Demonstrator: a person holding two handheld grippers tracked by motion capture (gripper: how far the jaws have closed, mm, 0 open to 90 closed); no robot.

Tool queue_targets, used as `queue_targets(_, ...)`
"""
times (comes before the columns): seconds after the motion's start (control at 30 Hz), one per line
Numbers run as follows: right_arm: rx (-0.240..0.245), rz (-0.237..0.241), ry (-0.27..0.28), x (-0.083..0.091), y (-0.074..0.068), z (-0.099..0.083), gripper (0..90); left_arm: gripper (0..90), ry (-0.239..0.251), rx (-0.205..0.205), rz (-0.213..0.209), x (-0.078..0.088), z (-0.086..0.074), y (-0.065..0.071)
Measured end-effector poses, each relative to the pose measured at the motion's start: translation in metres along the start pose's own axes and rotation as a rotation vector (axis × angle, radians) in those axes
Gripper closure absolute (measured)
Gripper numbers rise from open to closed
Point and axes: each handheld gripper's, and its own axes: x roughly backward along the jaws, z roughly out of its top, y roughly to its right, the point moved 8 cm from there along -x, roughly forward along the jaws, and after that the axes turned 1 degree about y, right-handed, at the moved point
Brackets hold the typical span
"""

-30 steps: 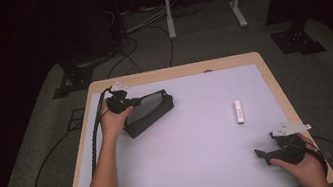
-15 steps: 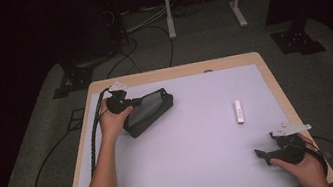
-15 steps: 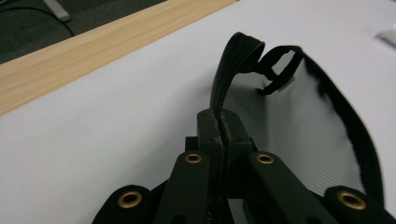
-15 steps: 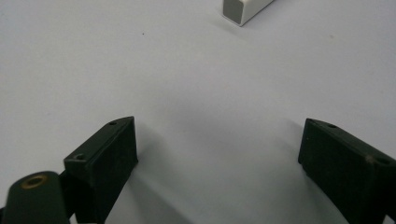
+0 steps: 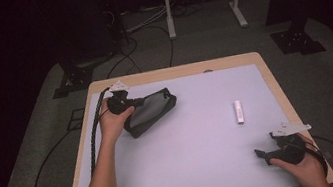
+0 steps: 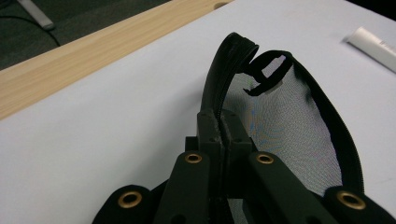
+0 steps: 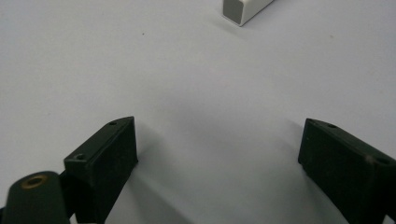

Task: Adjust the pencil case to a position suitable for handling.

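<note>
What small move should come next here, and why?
Probably the right tool should reach for the white tube: its jaws stand open and empty near that tube, while the left tool is clamped on the rim of the open mesh pouch, holding it ready.

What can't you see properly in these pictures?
- Inside the black mesh pouch, left gripper view: the left gripper, clamped on its rim, blocks it.
- The white tube, right gripper view: cut off by the top edge.
- Print on that tube, high view: too small.
</note>
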Motion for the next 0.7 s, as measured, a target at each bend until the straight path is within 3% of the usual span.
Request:
queue_targets(0.37,0.000,0.000,0.000,0.000,0.000,0.000,10.6,88.7,0.004,-0.033,-0.042,0.001,0.006,0.021)
queue_targets(0.7,0.000,0.000,0.000,0.000,0.000,0.000,10.6,88.7,0.010,-0.048,-0.114,0.004,0.011,0.044)
